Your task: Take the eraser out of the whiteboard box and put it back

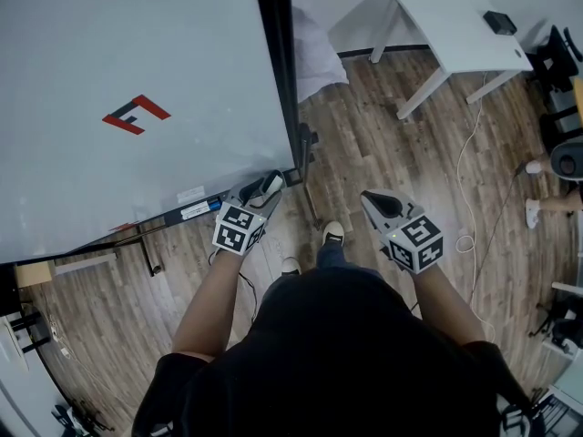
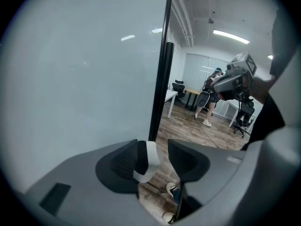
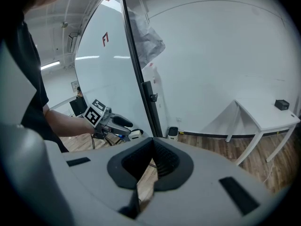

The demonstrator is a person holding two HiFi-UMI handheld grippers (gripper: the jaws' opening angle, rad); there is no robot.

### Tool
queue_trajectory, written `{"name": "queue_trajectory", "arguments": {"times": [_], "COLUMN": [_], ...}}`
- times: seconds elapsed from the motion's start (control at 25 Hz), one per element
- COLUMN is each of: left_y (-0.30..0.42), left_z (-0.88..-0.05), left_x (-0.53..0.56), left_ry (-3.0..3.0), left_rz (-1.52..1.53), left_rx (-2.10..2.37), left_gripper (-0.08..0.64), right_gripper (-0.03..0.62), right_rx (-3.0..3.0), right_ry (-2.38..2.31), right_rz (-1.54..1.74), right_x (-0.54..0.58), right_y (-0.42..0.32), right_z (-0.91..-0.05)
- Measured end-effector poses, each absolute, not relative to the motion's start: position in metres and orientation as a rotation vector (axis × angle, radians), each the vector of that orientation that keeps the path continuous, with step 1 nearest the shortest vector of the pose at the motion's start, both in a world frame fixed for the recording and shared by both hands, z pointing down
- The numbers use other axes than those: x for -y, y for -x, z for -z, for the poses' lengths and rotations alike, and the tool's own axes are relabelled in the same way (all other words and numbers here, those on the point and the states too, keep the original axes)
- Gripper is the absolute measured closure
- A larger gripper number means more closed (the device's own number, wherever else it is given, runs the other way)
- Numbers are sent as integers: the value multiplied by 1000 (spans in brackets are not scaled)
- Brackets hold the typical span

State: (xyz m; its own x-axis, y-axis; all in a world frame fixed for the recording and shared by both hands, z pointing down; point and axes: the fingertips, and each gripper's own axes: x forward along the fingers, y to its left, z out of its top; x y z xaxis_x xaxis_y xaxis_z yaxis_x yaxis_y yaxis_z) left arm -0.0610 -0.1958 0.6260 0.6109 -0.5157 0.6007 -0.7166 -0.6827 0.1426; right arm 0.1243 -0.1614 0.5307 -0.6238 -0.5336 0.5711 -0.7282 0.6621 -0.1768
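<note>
Overhead, left gripper (image 1: 264,189) angled down at the lower corner of the whiteboard (image 1: 137,62), eraser (image 1: 272,185) showing white at its tips; right gripper (image 1: 372,198) alongside, over wooden floor (image 1: 392,144). Along the left jaws: spread wide, eraser dark-bodied with a white band, resting against the left pad, clear of the right. Along the right jaws: tips pressed together, empty.

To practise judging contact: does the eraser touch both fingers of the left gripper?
Apart from one. The left gripper view shows floor between the eraser and the finger at picture right; it seems to rest against the other.
</note>
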Motion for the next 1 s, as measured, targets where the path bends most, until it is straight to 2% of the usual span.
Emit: {"name": "queue_trajectory", "arguments": {"times": [1.0], "left_y": [53], "left_z": [-668], "left_x": [213], "left_ry": [-2368], "left_rz": [-817], "left_rx": [1020], "left_gripper": [359], "right_gripper": [597], "right_rx": [2372], "right_ry": [-940], "right_rz": [-578], "right_x": [168], "right_y": [-130], "right_z": [-552]}}
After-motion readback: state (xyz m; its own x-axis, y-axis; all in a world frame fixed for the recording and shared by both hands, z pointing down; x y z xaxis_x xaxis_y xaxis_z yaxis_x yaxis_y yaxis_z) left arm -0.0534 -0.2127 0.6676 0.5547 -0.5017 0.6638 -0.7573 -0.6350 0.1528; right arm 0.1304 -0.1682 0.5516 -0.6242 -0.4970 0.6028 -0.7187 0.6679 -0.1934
